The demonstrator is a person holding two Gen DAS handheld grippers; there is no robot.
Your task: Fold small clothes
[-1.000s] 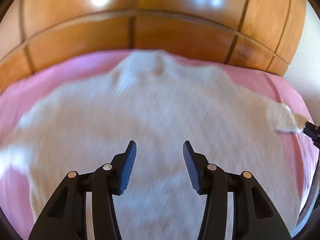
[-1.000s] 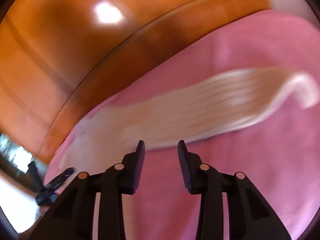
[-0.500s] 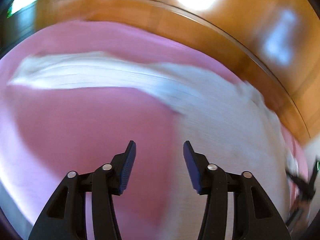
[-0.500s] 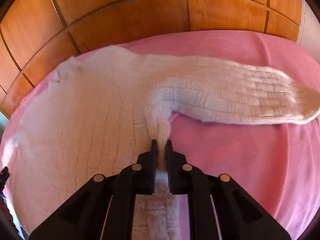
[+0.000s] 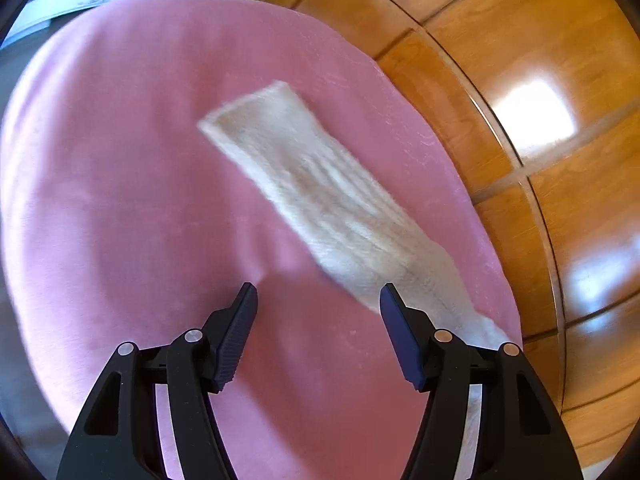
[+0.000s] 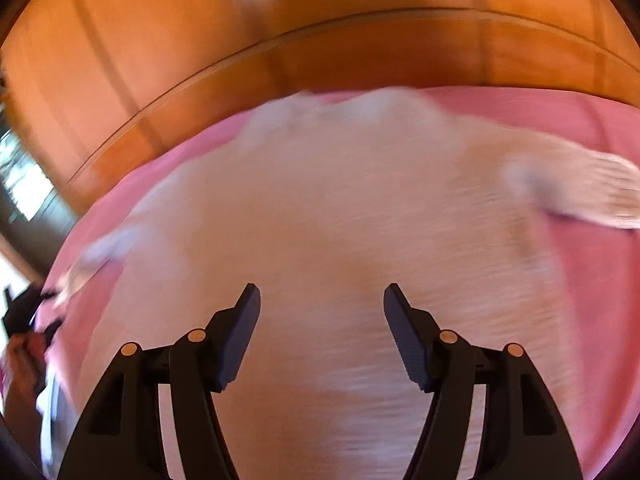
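Left tool [image 5: 318, 292] gapes wide over pink cloth [image 5: 120, 200]; the white sweater's sleeve [image 5: 320, 196] runs ahead from its right finger. Right tool [image 6: 321, 292], equally wide, hovers above the sweater [image 6: 320, 208]; wooden panels [image 6: 280, 40] beyond. No legible writing.

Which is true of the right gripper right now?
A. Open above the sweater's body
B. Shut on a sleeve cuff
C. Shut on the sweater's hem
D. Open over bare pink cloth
A: the right gripper has its fingers spread wide, with nothing between them, over the white sweater.
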